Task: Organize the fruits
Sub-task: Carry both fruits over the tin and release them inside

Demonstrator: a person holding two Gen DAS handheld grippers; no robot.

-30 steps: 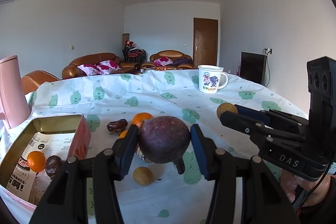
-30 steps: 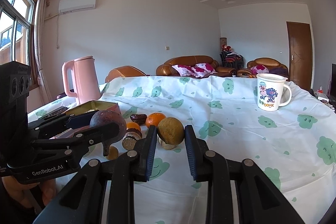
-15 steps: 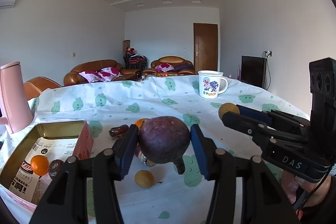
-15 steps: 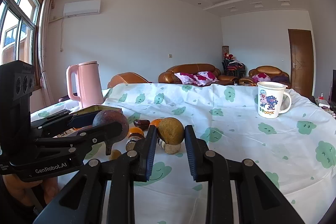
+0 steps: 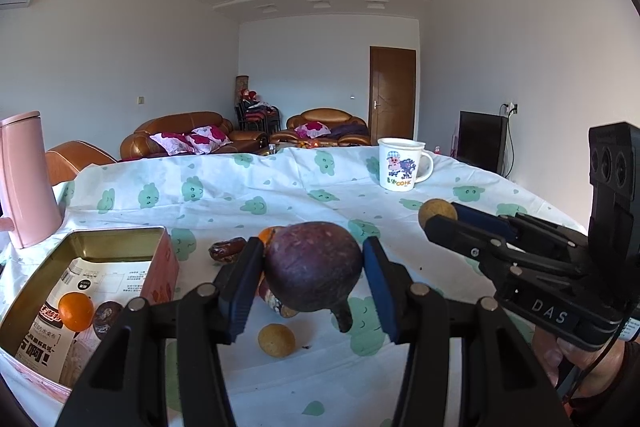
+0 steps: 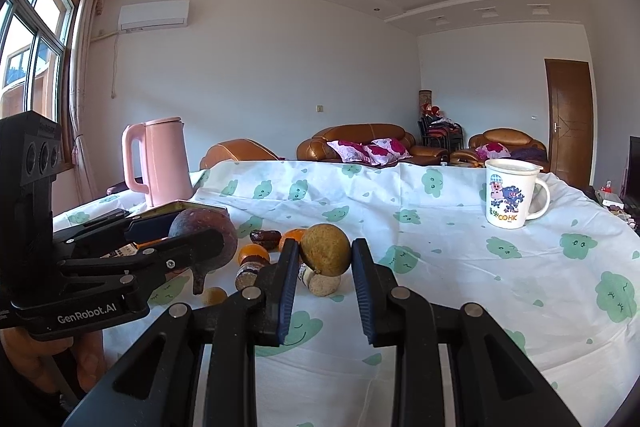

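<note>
Hardly anything shifts: seen from your left gripper, the purple fruit now hides most of the orange behind it, which peeked out clearly a second ago.

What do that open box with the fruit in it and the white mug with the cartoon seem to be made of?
The box looks like thin metal: its inner walls have a dull golden sheen and a rolled rim. The mug seems glazed ceramic, with a glossy white surface and a printed picture, though it could be enamel or plastic.
</note>
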